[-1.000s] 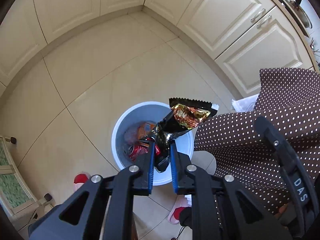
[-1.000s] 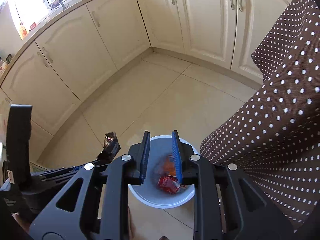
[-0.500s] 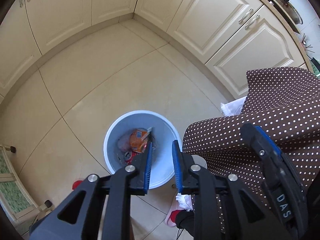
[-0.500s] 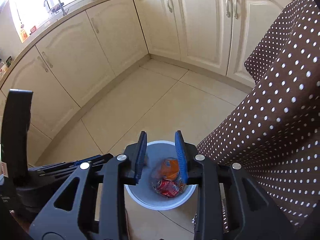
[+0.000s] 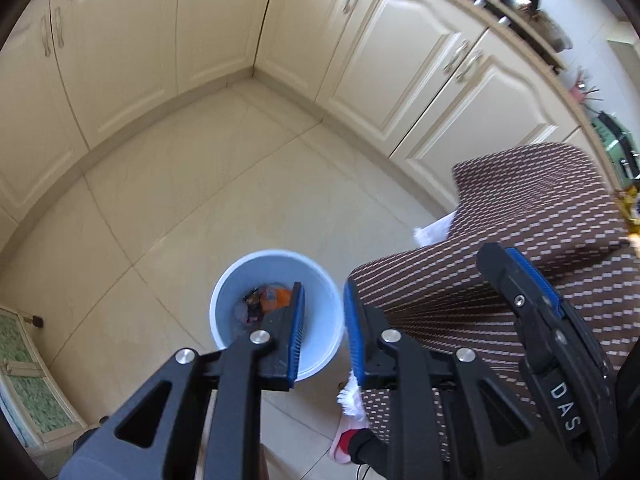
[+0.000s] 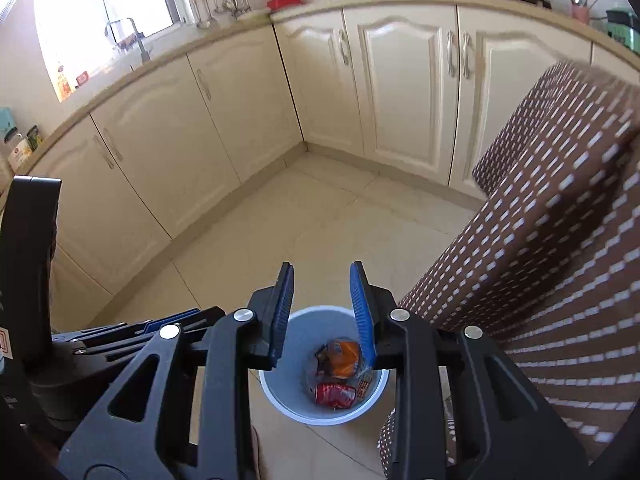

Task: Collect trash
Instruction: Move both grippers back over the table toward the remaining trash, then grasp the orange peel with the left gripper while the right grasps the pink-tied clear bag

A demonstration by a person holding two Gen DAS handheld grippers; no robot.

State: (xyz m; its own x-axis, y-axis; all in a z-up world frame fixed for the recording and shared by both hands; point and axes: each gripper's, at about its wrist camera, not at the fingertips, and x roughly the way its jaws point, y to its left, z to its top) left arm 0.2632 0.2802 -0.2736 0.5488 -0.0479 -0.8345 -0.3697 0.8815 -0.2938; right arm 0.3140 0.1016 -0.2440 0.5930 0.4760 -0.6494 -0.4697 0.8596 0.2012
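A light blue bin (image 5: 320, 320) stands on the tiled floor, below and ahead of both grippers. Inside it lie an orange wrapper (image 5: 278, 296), a dark wrapper and a red crushed can (image 6: 335, 395). My left gripper (image 5: 323, 286) hangs above the bin's near rim, its jaws a little apart with nothing between the blue pads. My right gripper (image 6: 321, 267) is open too and holds nothing; the bin (image 6: 280, 396) shows beneath its fingers. In the right wrist view the left gripper lies low at the left edge.
A brown polka-dot tablecloth (image 5: 520, 220) hangs right of the bin, with a yellow packet (image 5: 630, 208) on top at the edge. Cream cabinets (image 6: 400, 92) line the far corner. A white cloth (image 5: 434, 232) and a red-and-white slipper (image 5: 348, 440) are on the floor.
The dark snack wrapper held in my left gripper a second ago has dropped into the bin. Both grippers' jaws have widened slightly and both have risen, so the bin looks smaller.
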